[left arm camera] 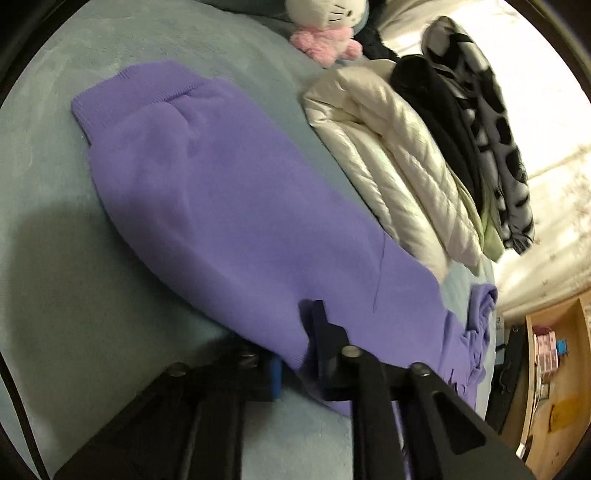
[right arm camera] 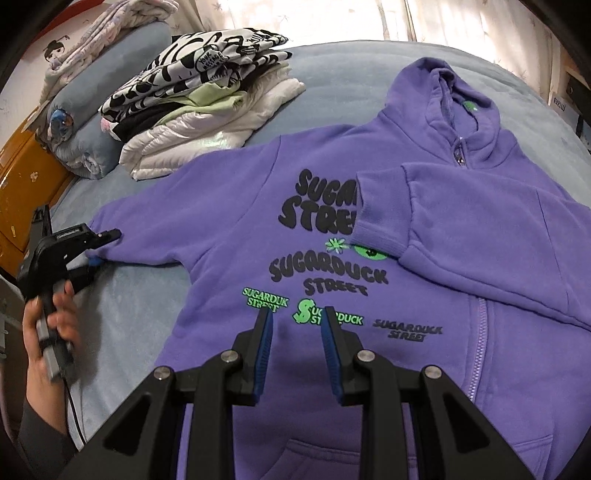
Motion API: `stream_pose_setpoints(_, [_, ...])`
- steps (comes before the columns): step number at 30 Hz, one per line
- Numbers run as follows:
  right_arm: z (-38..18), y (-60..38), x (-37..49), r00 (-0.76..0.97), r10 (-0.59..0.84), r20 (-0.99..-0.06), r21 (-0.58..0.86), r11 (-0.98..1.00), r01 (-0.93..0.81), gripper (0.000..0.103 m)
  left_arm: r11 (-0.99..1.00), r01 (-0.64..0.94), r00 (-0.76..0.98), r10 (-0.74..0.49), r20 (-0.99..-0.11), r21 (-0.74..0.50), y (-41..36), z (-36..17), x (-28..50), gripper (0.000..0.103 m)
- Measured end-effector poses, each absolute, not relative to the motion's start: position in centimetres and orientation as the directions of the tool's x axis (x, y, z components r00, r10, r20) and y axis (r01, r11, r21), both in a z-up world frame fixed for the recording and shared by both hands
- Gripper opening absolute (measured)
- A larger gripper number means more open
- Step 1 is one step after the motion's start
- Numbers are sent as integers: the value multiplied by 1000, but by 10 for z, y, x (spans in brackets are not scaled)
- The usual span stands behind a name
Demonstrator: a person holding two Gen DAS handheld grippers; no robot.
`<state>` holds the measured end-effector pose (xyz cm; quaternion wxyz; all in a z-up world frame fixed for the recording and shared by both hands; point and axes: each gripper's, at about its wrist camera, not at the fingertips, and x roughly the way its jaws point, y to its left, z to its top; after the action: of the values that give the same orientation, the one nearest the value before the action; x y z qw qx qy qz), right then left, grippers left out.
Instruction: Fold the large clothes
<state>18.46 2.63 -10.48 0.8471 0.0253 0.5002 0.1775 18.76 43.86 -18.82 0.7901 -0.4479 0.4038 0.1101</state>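
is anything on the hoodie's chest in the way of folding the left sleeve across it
Partly. The right sleeve already lies folded over the chest of the purple hoodie, and the right gripper hangs open just above the printed front. The left gripper is shut on the left sleeve's cuff. The clothes stack sits aside.

A plush cat toy (left arm camera: 325, 18) in a pink outfit sat at the far edge of the bed (left arm camera: 74, 258). A rolled grey-blue blanket (right arm camera: 96, 110) lay near an orange cabinet (right arm camera: 22, 162). A wooden shelf (left arm camera: 554, 369) stood beside the bed.
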Motion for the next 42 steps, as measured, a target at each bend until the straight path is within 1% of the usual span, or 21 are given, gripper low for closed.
stream_pose_setpoints(2, [-103, 23, 184, 439, 333, -835, 228, 934, -276, 27, 602, -536, 655, -145, -741, -592, 432, -175, 192, 5])
stream_pose_setpoints(4, [-98, 17, 181, 449, 344, -825, 237, 931, -277, 27, 695, -517, 653, -56, -755, -499, 410, -146, 197, 5])
stream_pose_setpoints(5, [-95, 13, 180, 453, 350, -820, 244, 930, -275, 27, 729, -487, 671, -40, -740, -481, 396, -129, 198, 5])
stream_pose_setpoints(7, [-90, 5, 178, 463, 357, -811, 256, 929, -269, 27, 778, -406, 713, -59, -699, -480, 367, -96, 201, 5])
stream_pose_setpoints(10, [-82, -17, 173, 484, 368, -794, 283, 928, -241, 27, 861, -266, 757, -92, -647, -434, 302, -45, 207, 5])
stream_pose_setpoints(13, [-76, -43, 167, 504, 371, -780, 308, 929, -207, 27, 899, -110, 766, -195, -613, -423, 229, -15, 216, 5])
stream_pose_setpoints(16, [-72, -68, 161, 524, 361, -771, 316, 932, -176, 27, 914, 15, 739, -284, -611, -406, 154, -7, 225, 5])
stream_pose_setpoints(18, [-69, -93, 156, 541, 346, -767, 320, 936, -146, 27, 922, 56, 713, -305, -631, -382, 114, -14, 229, 5])
stream_pose_setpoints(21, [-67, -121, 150, 555, 321, -768, 318, 942, -105, 27, 925, 102, 630, -344, -696, -365, 49, -48, 240, 5])
stream_pose_setpoints(23, [-67, -140, 145, 561, 305, -769, 319, 945, -77, 27, 937, 104, 576, -329, -748, -332, 19, -74, 244, 5])
stream_pose_setpoints(25, [-69, -159, 141, 566, 288, -772, 318, 947, -47, 27, 950, 104, 534, -302, -789, -294, -2, -99, 246, 9])
stream_pose_setpoints(26, [-70, -164, 140, 567, 284, -773, 318, 947, -40, 27, 955, 102, 520, -289, -804, -277, -9, -106, 246, 14])
stream_pose_setpoints(27, [-71, -172, 138, 566, 277, -776, 318, 948, -29, 27, 961, 102, 500, -274, -822, -258, -13, -117, 245, 27])
stream_pose_setpoints(28, [-72, -176, 137, 565, 274, -778, 317, 948, -22, 27, 961, 108, 475, -276, -836, -256, -17, -126, 243, 33])
stream_pose_setpoints(30, [-76, -186, 136, 559, 275, -782, 324, 946, -12, 27, 951, 117, 440, -308, -844, -286, -16, -132, 234, 58])
stream_pose_setpoints(32, [-78, -189, 135, 554, 283, -783, 331, 944, -15, 27, 947, 109, 442, -317, -839, -301, -15, -128, 227, 72])
stream_pose_setpoints(33, [-79, -189, 134, 550, 289, -783, 334, 942, -20, 27, 945, 105, 446, -324, -834, -310, -12, -123, 222, 75])
stream_pose_setpoints(38, [-74, -182, 133, 549, 327, -769, 350, 934, -66, 27, 925, 84, 447, -368, -816, -371, 9, -101, 203, 76])
stream_pose_setpoints(40, [-69, -173, 132, 551, 346, -759, 352, 931, -100, 27, 926, 76, 468, -360, -807, -369, 19, -90, 191, 76])
stream_pose_setpoints(42, [-64, -161, 131, 553, 365, -749, 340, 928, -152, 32, 930, 57, 502, -341, -795, -362, 33, -81, 176, 76])
